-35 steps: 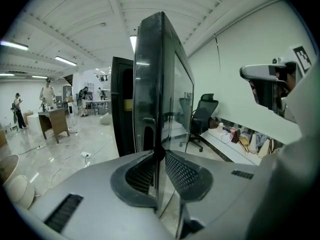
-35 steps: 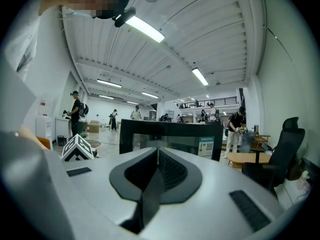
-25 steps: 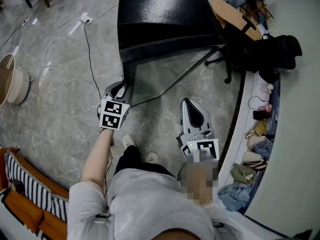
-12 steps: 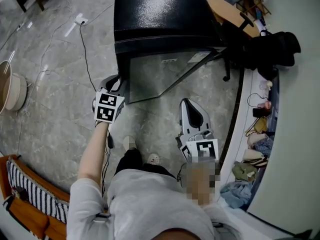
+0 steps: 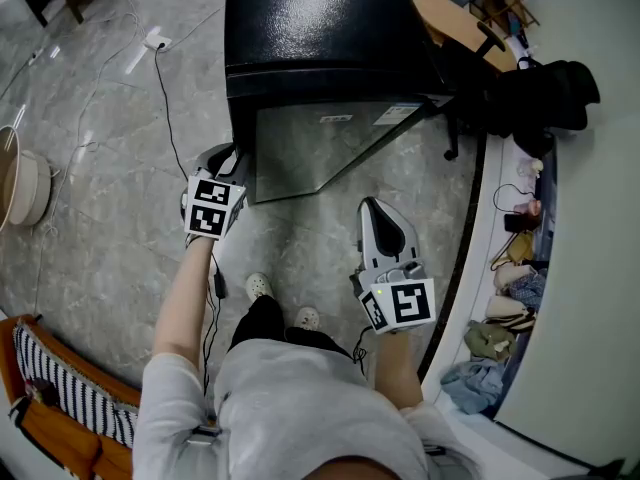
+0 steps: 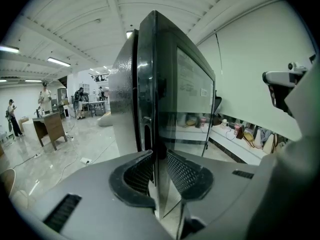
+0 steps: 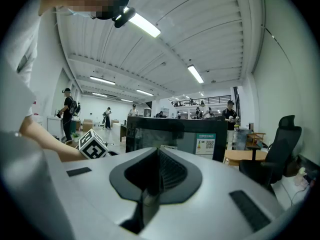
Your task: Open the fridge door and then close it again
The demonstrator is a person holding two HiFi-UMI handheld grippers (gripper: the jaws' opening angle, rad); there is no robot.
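A black fridge (image 5: pixel 320 18) with a glass door (image 5: pixel 320 143) stands in front of me in the head view. My left gripper (image 5: pixel 232 163) is at the door's left edge. In the left gripper view the door edge (image 6: pixel 150 109) runs between the two ribbed pads (image 6: pixel 142 171), and my left gripper (image 6: pixel 159 166) is shut on it. The door lies almost flush with the speckled fridge side (image 6: pixel 122 99). My right gripper (image 5: pixel 373 206) hangs in front of the fridge, apart from it, shut and holding nothing. In the right gripper view the right gripper (image 7: pixel 159 169) points at the fridge (image 7: pixel 172 134).
A black office chair (image 5: pixel 490 88) draped with dark clothes stands right of the fridge. A white ledge (image 5: pixel 520 258) with clutter runs along the right. Cables and a power strip (image 5: pixel 155 40) lie on the floor at the left, with a round beige basin (image 5: pixel 15 183) beyond.
My left gripper has moved left and a little up in the head view, taking the door edge with it. The door now sits closer to the fridge body. The right gripper has stayed put.
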